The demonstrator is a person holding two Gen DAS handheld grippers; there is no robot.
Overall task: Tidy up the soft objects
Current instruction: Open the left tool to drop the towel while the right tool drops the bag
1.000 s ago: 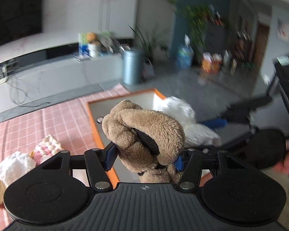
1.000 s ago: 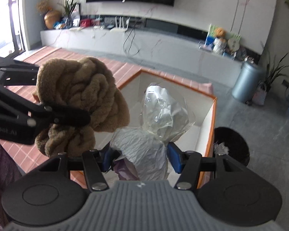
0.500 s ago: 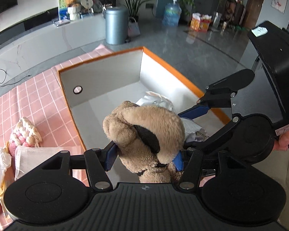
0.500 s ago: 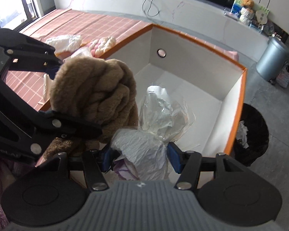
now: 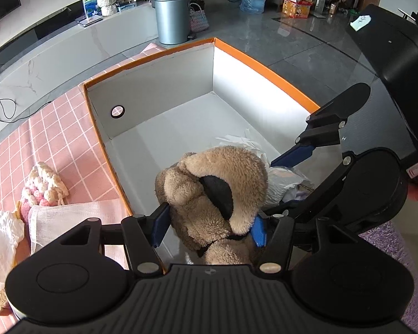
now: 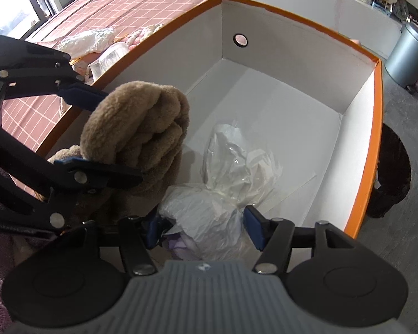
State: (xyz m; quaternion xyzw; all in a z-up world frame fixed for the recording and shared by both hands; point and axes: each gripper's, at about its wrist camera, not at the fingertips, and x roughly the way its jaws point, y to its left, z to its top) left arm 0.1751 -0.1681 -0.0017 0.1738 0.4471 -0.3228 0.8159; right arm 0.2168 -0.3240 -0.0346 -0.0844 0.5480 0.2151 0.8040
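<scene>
My left gripper is shut on a brown plush toy and holds it over the near end of a white box with an orange rim. In the right wrist view the plush toy hangs in the left gripper just inside the box's left wall. My right gripper has a clear plastic-wrapped white bundle between its blue pads. Its jaws are opening, though the pads still touch the wrap. The bundle lies low in the box, beside the plush. The right gripper also shows in the left wrist view.
Left of the box, on the pink checked cloth, lie a pink-and-white crocheted piece, a white mesh cloth and a crumpled white bag. A black waste basket stands right of the box. A grey bin stands beyond.
Both grippers have tipped downward and sunk toward the box, carrying the plush toy and the bundle. The bundle now lies lower in the box, and the right jaws stand slightly wider.
</scene>
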